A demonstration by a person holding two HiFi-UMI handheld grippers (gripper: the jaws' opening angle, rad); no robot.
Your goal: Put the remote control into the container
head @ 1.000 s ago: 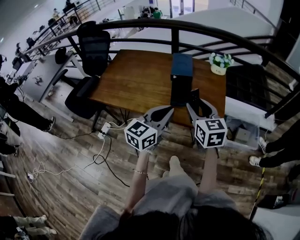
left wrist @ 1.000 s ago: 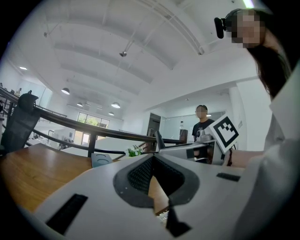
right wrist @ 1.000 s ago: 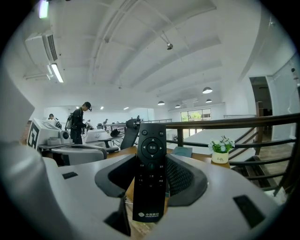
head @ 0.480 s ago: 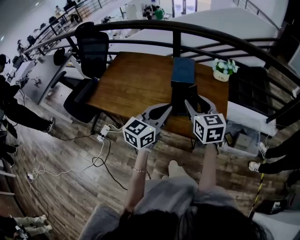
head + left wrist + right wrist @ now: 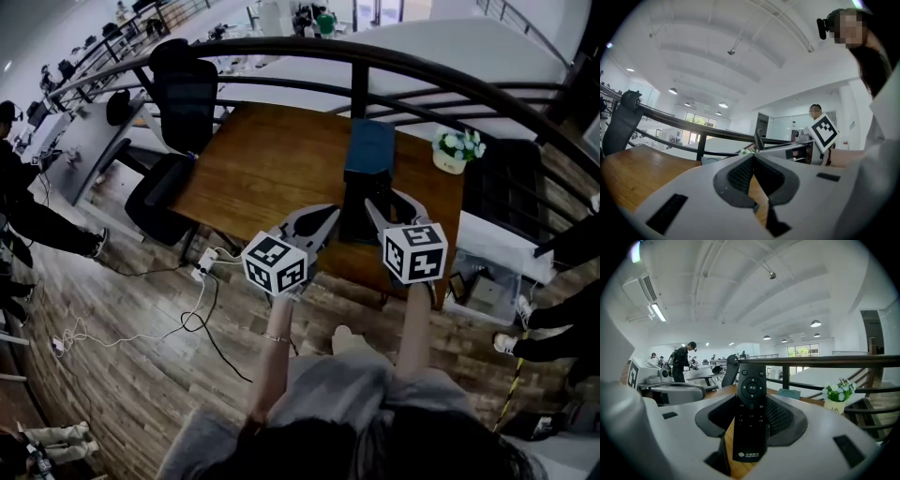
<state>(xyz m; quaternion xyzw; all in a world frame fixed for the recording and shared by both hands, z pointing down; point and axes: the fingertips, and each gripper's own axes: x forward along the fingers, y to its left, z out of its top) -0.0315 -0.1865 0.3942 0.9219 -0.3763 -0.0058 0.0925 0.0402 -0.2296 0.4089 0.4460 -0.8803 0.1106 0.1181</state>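
A black remote control (image 5: 751,413) stands upright between the jaws of my right gripper (image 5: 751,401), which is shut on it. In the head view that right gripper (image 5: 377,208) is over the front edge of the wooden table (image 5: 272,164), just before the container (image 5: 368,150), a dark box with a blue top. The remote is hard to tell from the box's black side there. My left gripper (image 5: 328,216) hangs beside it to the left, jaws together and empty; its own view shows the left gripper (image 5: 753,161) with only a sliver of table between the pads.
A small pot of white flowers (image 5: 457,150) sits at the table's right corner. A curved black railing (image 5: 352,70) runs behind the table. An office chair (image 5: 183,94) stands at the left, a clear plastic bin (image 5: 483,281) at the right, and cables (image 5: 202,281) lie on the floor.
Both grippers have come forward a little toward the table and the container. The remote stays held in the right gripper.
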